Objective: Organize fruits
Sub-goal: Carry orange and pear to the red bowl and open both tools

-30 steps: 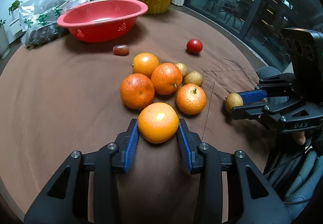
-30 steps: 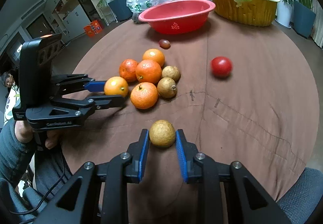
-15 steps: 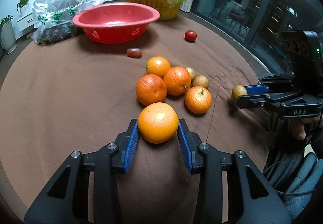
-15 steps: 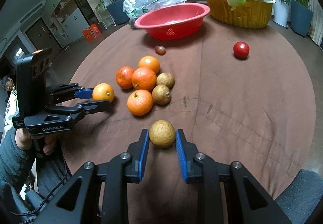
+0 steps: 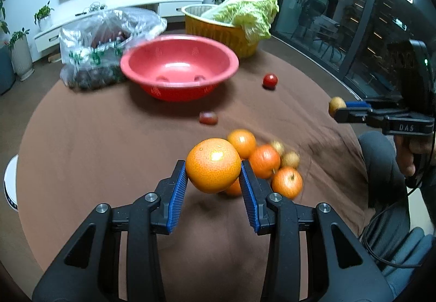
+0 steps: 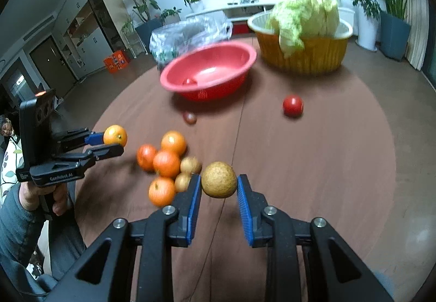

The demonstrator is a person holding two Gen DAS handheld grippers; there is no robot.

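Your left tool is clamped on an orange, its ribbed blue pads pressing both sides; the fruit is round, bright, with a dimpled peel and a glossy highlight, held up off the surface. Your right tool is clamped the same way on a small brown fruit, round, dull and rough-skinned with fine speckles, also lifted clear of the surface.

Below and between the two tools lies the loose pile of oranges, four of them with two more brown fruits pressed against their right side. All are smeared by motion blur, so stems and skin detail are hard to read, and in the left view your held orange hides part of the pile.

Farther out, a dark reddish oval fruit lies alone near the red plastic bowl; its kind is unclear. The bowl has a perforated base, and something red sits inside, too blurred to name. A round tomato rests apart to the right. Behind stand a ribbed yellow basket holding a leafy cabbage, and a crinkled clear bag whose dark contents cannot be made out. The surface is round under a brown, creased cloth.
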